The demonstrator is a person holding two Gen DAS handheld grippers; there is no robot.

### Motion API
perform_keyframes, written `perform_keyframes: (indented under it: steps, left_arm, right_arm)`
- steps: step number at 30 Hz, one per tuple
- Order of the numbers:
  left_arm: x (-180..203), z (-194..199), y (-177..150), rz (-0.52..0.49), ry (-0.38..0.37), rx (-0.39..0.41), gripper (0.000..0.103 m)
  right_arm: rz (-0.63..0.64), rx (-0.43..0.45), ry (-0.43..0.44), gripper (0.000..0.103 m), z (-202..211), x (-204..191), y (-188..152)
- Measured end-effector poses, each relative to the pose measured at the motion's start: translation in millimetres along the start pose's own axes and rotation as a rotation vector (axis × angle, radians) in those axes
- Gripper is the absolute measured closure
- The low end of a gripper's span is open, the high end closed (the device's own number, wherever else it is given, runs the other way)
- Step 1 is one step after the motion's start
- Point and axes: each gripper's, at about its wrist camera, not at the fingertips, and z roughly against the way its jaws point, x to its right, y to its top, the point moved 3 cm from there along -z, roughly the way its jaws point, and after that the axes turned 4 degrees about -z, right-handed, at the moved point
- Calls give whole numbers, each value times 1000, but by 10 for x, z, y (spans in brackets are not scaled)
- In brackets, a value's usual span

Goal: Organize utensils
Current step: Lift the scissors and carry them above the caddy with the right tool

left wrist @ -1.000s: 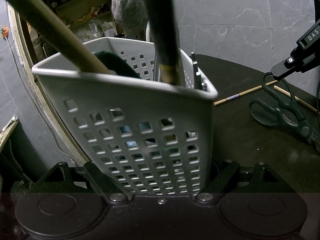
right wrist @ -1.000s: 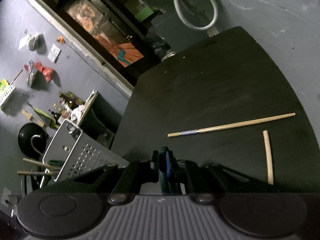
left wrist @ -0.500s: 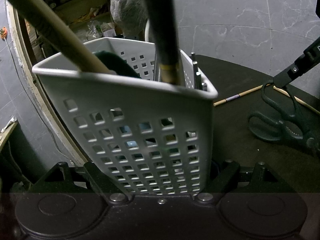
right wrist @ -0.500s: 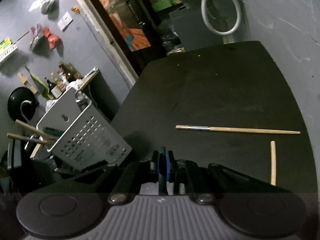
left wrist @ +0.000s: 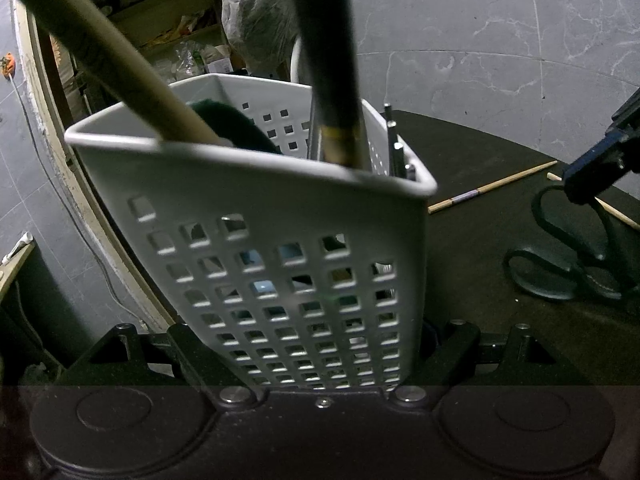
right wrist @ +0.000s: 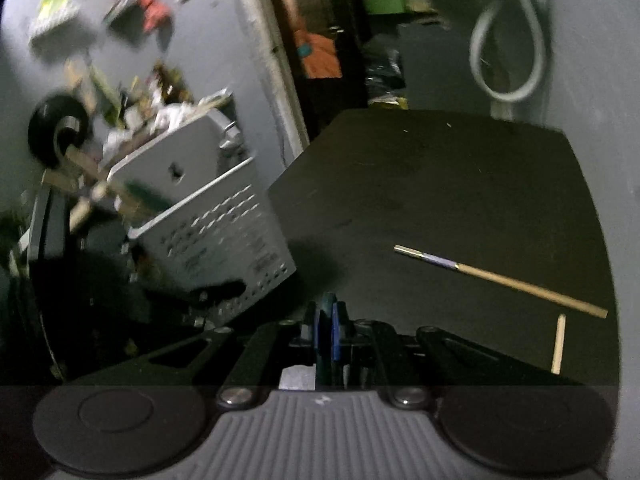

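My left gripper (left wrist: 324, 344) is shut on the base of a white perforated utensil basket (left wrist: 256, 208), one finger on each side wall. A wooden handle (left wrist: 112, 52), a dark handle (left wrist: 328, 60), something dark green (left wrist: 232, 124) and metal utensils (left wrist: 394, 148) stand in it. To its right, my right gripper (left wrist: 592, 168) is shut on one handle loop of dark green scissors (left wrist: 560, 256). In the right wrist view a thin green strip sits between that gripper's (right wrist: 328, 320) blue pads, with the basket (right wrist: 208, 232) to the left. The scissor blades are out of view.
Two wooden chopsticks lie on the black table (right wrist: 440, 184): a long one with a purple band (right wrist: 500, 280) and a second one (right wrist: 558, 344) at the right edge. Cluttered shelves and a grey wall stand beyond the table's far and left edges.
My right gripper has rolled and moved toward the basket, carrying the scissors. The basket now looms larger in its view. The left gripper and basket have stayed still.
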Motion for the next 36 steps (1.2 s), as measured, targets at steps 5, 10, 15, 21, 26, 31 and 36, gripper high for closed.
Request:
perform_keyframes:
  steps: [5,10,15,21,26,31,36]
  left_arm:
    - [0,0,0,0,0,0,17]
    - [0,0,2,0,0,0,17]
    - [2,0,2,0,0,0,17]
    - [2,-1,1,0,0,0,17]
    - [2,-2,1,0,0,0,17]
    - [0,-5,3,0,-1,0,17]
    - [3,0,-10,0,-3,4,18]
  right_arm:
    - [32,-1,-36,95,-3,-131,11]
    - [10,-6,-50,96,-1,-59,22]
    - [11,-20,-47,95,-40,-50,14]
    - [36,-34,-49,95,-61,-90,-10]
    - [47,-58,-65,94,-131,-78,-35]
    - [65,-79,-85,93,-236,-91,-57]
    - [21,-39,-84,94,-114,-54,-1]
